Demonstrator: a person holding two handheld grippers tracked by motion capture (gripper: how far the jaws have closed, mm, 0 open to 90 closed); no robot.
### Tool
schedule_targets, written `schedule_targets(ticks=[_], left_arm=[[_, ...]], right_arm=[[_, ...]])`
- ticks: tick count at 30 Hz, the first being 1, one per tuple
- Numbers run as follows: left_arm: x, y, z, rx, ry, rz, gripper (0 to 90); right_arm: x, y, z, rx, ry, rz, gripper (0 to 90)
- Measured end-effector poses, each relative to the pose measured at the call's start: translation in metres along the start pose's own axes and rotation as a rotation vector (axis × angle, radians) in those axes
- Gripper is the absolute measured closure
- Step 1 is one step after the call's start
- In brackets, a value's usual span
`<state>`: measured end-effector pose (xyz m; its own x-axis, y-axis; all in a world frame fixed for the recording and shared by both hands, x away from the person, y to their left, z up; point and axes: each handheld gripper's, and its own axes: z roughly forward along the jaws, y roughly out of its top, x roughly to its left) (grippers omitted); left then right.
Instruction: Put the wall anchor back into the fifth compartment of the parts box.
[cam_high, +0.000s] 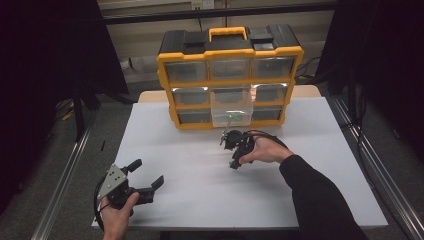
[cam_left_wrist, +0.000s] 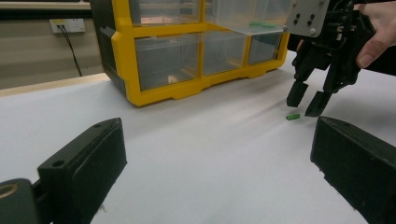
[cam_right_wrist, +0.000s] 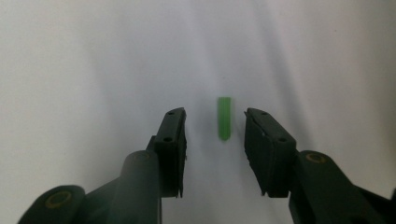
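Note:
A small green plug (cam_right_wrist: 224, 119) lies flat on the white table (cam_high: 190, 165). My right gripper (cam_right_wrist: 215, 117) points down over it, open, and the plug sits between the two jaws, nearer the right one, with neither pad touching it. The left gripper view shows the same plug (cam_left_wrist: 292, 116) just below the right gripper's (cam_left_wrist: 307, 103) tips. In the high view the right gripper (cam_high: 233, 162) hangs in front of the yellow drawer cabinet (cam_high: 165, 80). My left gripper (cam_high: 147, 172) rests near the table's front left, open and with nothing in it (cam_left_wrist: 219, 154).
The yellow and black cabinet holds clear drawers in three rows; the middle drawer (cam_high: 231, 107) is pulled out toward me, with a green piece (cam_left_wrist: 261, 23) inside. Dark curtains flank the table. Metal rails run along both sides.

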<state>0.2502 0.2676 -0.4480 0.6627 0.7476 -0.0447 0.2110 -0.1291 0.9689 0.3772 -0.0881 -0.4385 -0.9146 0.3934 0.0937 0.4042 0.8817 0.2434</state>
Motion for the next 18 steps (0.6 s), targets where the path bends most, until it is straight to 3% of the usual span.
schedule_targets(ticks=[3, 8, 18], left_arm=[[-0.0003, -0.0001, 0.0002, -0.005, -0.001, -0.006, 3.3], [-0.0005, 0.0, 0.0002, -0.007, -0.002, -0.007, 3.3], [-0.0006, 0.0001, 0.0, -0.003, -0.002, -0.004, 3.3]], right_arm=[[-0.002, 0.0011, 0.0011, -0.001, -0.004, -0.022, 62.0], [-0.004, 0.0027, 0.0022, 0.025, -0.025, 0.01, 67.1], [-0.0055, 0.0055, 0.0089, 0.043, -0.019, -0.009, 72.0]])
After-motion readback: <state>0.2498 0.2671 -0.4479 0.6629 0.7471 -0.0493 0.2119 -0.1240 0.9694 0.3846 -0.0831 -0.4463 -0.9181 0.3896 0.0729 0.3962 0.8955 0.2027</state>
